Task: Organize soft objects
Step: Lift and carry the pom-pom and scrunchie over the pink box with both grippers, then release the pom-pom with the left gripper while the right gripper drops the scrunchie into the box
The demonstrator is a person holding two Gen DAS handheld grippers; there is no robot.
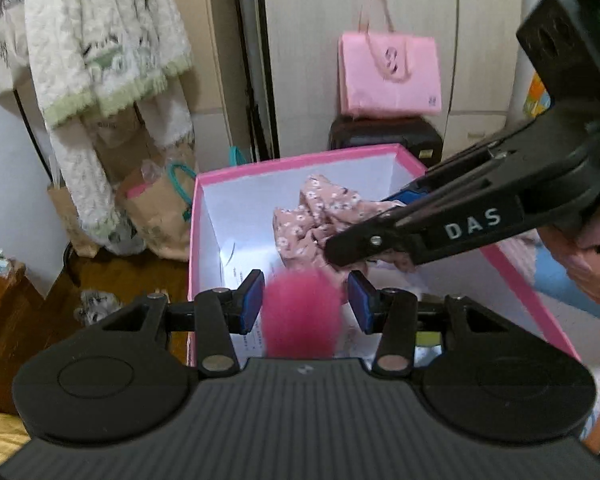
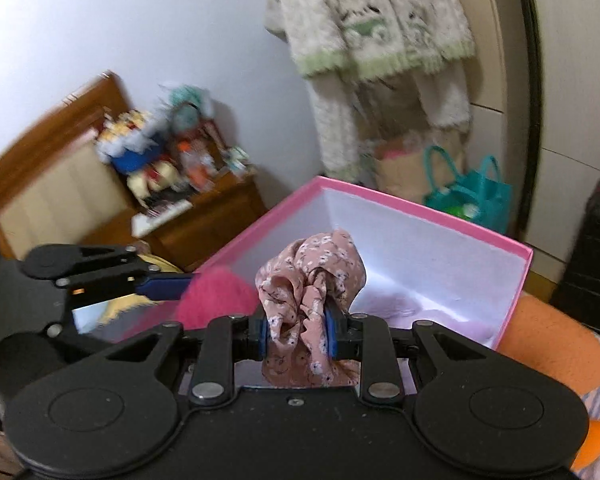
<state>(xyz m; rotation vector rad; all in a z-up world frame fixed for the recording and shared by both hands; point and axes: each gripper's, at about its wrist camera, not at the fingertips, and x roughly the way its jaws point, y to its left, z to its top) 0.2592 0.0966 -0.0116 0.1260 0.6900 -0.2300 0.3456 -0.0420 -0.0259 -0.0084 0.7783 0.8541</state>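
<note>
A pink-rimmed box [image 1: 300, 158] with a white inside stands ahead; it also shows in the right wrist view [image 2: 440, 216]. My left gripper [image 1: 306, 300] holds a fluffy magenta pompom [image 1: 302, 312] between its blue pads [image 1: 252, 300], over the box's near end. The pompom also shows in the right wrist view [image 2: 216, 296]. My right gripper [image 2: 300, 334] is shut on a pink floral fabric scrunchie [image 2: 312, 276] and holds it above the box. In the left wrist view the right gripper [image 1: 380, 228] reaches in from the right with the scrunchie [image 1: 316, 212].
A pink bag [image 1: 390, 76] sits on a black case [image 1: 384, 136] behind the box. Cream clothes [image 1: 100, 60] hang at the left over paper bags [image 1: 160, 208]. A wooden nightstand [image 2: 204, 220] with toys stands left of the box. Teal bags [image 2: 472, 196] stand behind.
</note>
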